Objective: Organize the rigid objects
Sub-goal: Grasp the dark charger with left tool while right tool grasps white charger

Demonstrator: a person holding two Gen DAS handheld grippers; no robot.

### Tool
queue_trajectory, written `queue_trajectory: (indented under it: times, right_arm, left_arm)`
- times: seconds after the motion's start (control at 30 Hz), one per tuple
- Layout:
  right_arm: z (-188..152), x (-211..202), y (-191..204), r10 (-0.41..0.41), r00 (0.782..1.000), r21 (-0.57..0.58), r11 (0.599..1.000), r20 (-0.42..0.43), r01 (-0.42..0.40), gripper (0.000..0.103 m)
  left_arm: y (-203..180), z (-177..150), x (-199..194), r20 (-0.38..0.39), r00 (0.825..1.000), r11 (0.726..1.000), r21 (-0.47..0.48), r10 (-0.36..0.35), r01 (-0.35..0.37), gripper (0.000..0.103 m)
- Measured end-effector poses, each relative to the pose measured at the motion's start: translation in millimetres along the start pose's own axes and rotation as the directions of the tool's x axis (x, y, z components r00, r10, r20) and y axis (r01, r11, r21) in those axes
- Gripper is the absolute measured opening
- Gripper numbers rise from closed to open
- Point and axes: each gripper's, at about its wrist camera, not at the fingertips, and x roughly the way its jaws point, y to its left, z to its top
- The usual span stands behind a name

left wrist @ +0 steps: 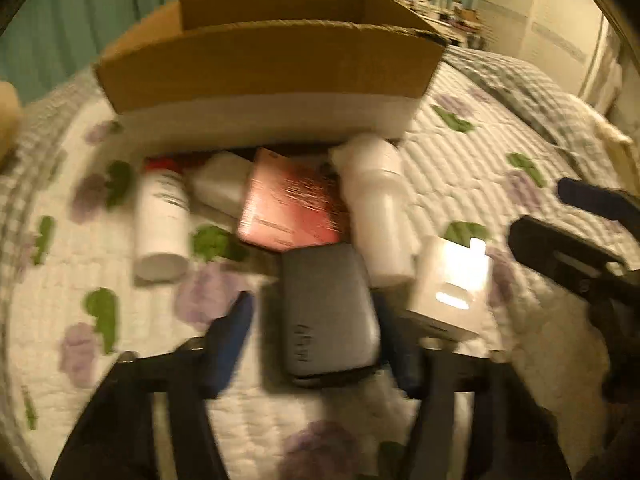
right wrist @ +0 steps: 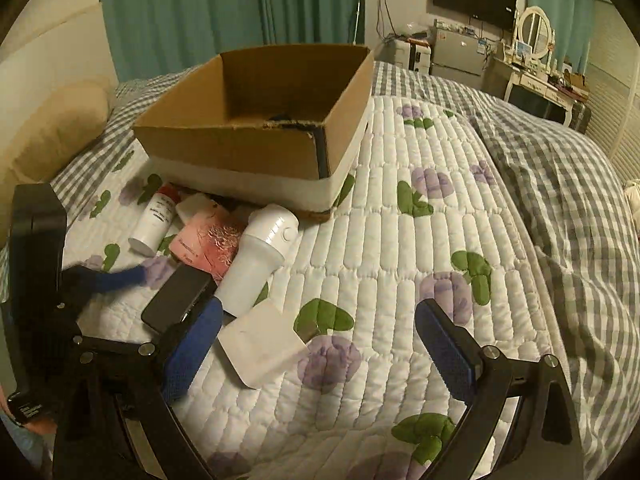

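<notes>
Left tool: the left tool (left wrist: 316, 344) is reaching in over the bed (right wrist: 400, 240), its blue fingers (left wrist: 234, 332) spread on either side of a dark case (left wrist: 328, 316); I cannot tell whether they are pressing on it yet, the view is smeared.
Right tool: the right tool (right wrist: 320, 352) is hanging released, jaws wide apart, nothing between them but quilt.
Dark case: it is lying flat right between the left tool's fingers, its long axis running straight ahead along them, toward the box.
Pile: just ahead of the left tool, a white bottle (left wrist: 376, 208) is lying to the right, a pink packet (left wrist: 284, 204) dead ahead, a red-capped bottle (left wrist: 162, 220) to the left, and a small white box (left wrist: 448, 284) close on the right.
Cardboard box: the cardboard box (right wrist: 256, 128) is standing open beyond the pile, straight ahead of both tools, looking empty from the right wrist view.
Nearer hand: the left one, by my reading, is clearly nearer the case.
Next move: it is looking like a squeeze across the case's short width, then a lift forward over the pile into the box.
</notes>
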Motion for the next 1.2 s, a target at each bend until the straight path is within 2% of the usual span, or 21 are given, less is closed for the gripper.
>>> queue_trajectory:
  times: [0.2,0.33,0.53,0.6,0.63,0.77,0.9,0.93,1.2]
  right_arm:
    - [-1.7,5.8,6.8,0.010,1.000,-0.005,1.000,-0.024,-0.010,0.097]
    - [-4.4,12.7,14.3,0.043,0.997,-0.009,0.999,-0.057,-0.043,0.097]
    - [-9.9,43.0,28.8,0.065,0.985,-0.012,0.998,-0.160,-0.068,0.097]
    - [-12.6,55.3,32.5,0.045,0.979,-0.023,0.998,-0.201,-0.051,0.097]
    - [-13.6,60.4,34.1,0.045,0.975,-0.023,0.998,-0.219,-0.051,0.093]
    - [-13.9,70.6,35.2,0.050,0.968,-0.004,0.999,-0.246,-0.053,0.092]
    - [-14.4,70.9,39.4,-0.011,0.972,-0.040,0.999,-0.237,0.002,0.073]
    - [-15.1,69.4,41.4,-0.011,0.973,-0.045,0.999,-0.230,0.001,0.071]
    - [-14.5,29.5,56.9,-0.029,0.993,-0.102,0.995,-0.113,0.017,0.071]
  left_arm:
    - [11.2,-6.6,-24.4,0.035,0.999,1.000,-0.006,-0.006,0.006,0.043]
    - [26.2,-8.2,-44.1,0.062,0.997,0.998,-0.003,0.056,-0.055,0.043]
    - [51.1,-8.5,-52.5,0.067,0.989,0.991,-0.030,0.133,-0.132,0.042]
    - [55.5,-9.3,-53.7,0.066,0.990,0.991,-0.049,0.128,-0.125,0.042]
    - [56.3,-9.3,-54.8,0.069,0.990,0.991,-0.057,0.124,-0.120,0.042]
    - [52.4,-8.1,-60.3,0.078,0.989,0.991,-0.050,0.128,-0.125,0.042]
    - [47.3,-9.2,-69.5,0.089,0.989,0.992,-0.045,0.118,-0.115,0.042]
    - [46.1,-9.5,-72.2,0.089,0.988,0.992,-0.045,0.122,-0.119,0.042]
    - [37.6,-18.5,-93.6,0.098,0.988,0.993,-0.023,0.120,-0.118,0.042]
